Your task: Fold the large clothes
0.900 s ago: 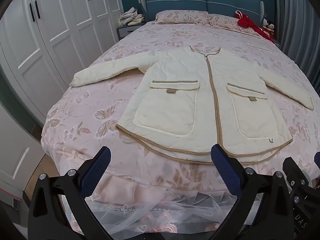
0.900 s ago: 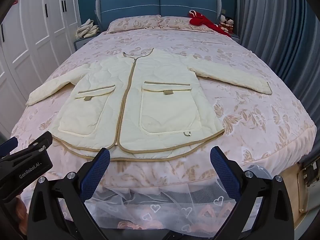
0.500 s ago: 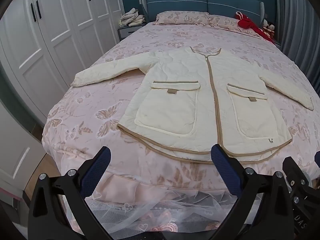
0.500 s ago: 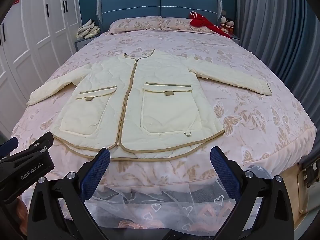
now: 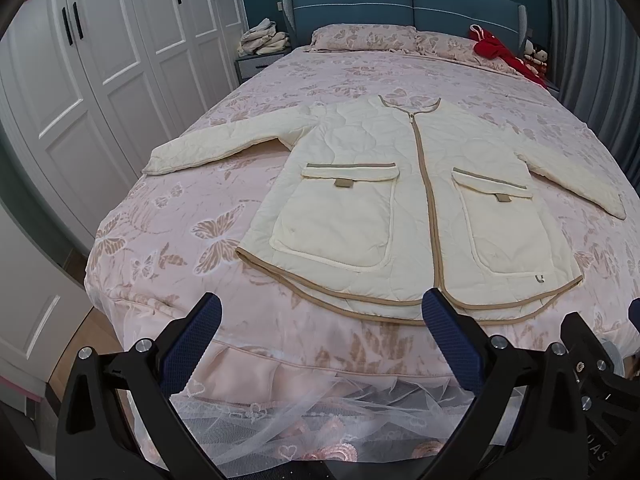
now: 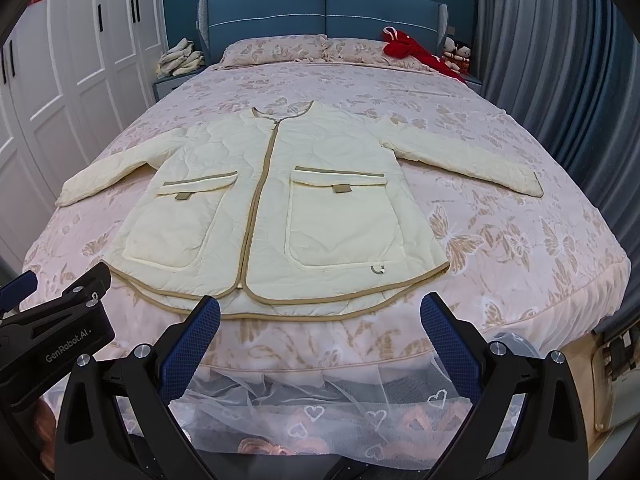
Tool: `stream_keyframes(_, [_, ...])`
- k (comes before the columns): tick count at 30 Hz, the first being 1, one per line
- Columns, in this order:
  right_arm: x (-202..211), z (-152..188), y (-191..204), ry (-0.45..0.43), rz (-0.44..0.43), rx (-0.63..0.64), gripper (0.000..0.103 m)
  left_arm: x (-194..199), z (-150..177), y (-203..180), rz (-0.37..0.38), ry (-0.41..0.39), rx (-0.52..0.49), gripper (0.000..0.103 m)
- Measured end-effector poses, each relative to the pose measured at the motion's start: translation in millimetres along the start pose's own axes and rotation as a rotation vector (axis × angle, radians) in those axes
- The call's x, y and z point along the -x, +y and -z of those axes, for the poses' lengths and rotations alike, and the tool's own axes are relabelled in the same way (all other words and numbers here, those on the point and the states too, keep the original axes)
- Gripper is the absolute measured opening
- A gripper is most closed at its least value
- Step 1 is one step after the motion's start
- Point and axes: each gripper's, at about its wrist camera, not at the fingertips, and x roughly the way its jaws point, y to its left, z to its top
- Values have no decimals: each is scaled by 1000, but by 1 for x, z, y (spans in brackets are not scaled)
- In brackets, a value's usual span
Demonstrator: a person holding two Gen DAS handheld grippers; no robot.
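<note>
Folding not begun: jacket lies flat on bed, sleeves spread; left gripper and right gripper near its hem, jaws wide, empty.

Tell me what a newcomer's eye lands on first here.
First the cream quilted jacket, spread flat and zipped near the foot of the pink butterfly-print bed, sleeves out to both sides. Then the red garment by the pillows, against the blue headboard.
</note>
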Motion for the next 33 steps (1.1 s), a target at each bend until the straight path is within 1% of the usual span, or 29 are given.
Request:
stream_keyframes(20, [2,0,1,-6,-1,6,98,10,-3,0,-4,-5,-2,98])
stream_keyframes(33, [3,0,1,-7,-2,6,98,10,-2,2,-4,-5,2,98])
